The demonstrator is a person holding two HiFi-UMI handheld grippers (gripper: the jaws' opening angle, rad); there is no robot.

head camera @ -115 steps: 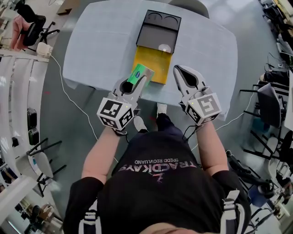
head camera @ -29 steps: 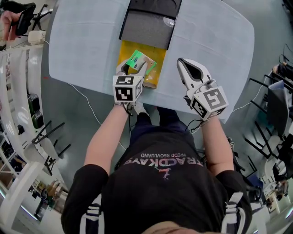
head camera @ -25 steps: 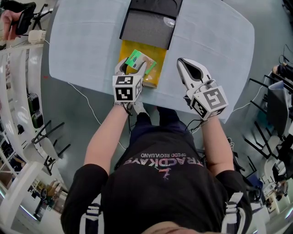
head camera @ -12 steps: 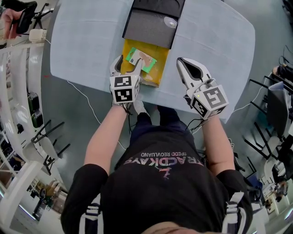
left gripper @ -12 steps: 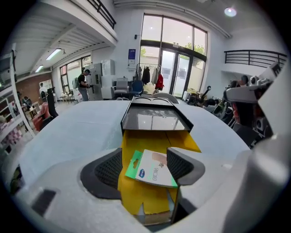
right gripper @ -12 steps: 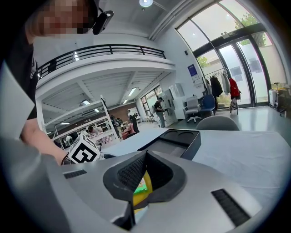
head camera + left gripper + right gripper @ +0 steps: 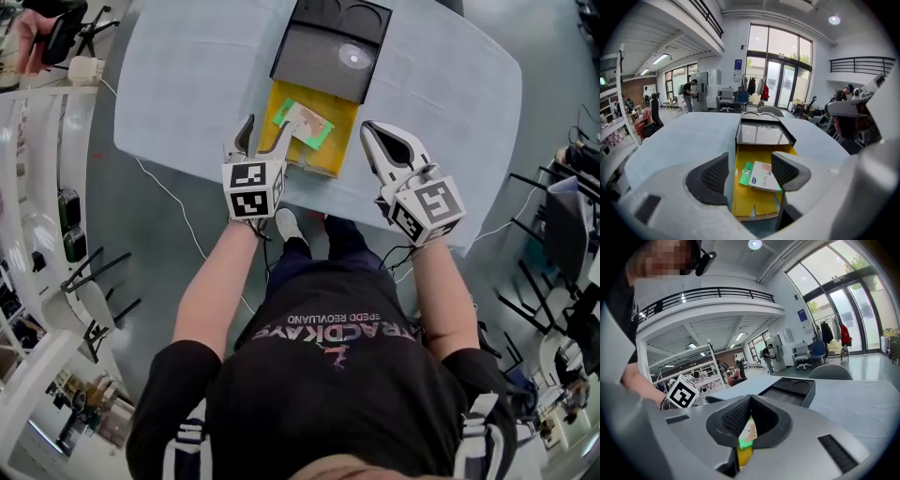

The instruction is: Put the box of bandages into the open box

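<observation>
The small green and white cardboard box of bandages [image 7: 302, 125] lies inside the open yellow cardboard box [image 7: 323, 155], which stands at the near edge of the pale blue oval table [image 7: 187, 84]. The bandage box is turned a little askew to the yellow walls, and nothing holds it.

The left gripper [image 7: 262, 141] hangs over the near left part of the yellow box. In the left gripper view its two dark ribbed jaws are wide apart, with nothing between them. Beyond them this view shows the box of bandages [image 7: 761, 176] on the yellow floor [image 7: 745, 201]. Its right edge sits close to the right jaw, but I cannot tell whether the two touch.

The right gripper [image 7: 373, 139] is just beside the right wall of the yellow box, above the table. In the right gripper view its jaws [image 7: 749, 418] meet at the tips and grip nothing. Through the narrow gap below the tips, a strip of the green and white box [image 7: 747, 434] and of the yellow box [image 7: 743, 455] is visible.

A flat black plastic tray with two round recesses [image 7: 323, 61] touches the far end of the yellow box. A small round silver disc [image 7: 353, 56] rests on it.
</observation>
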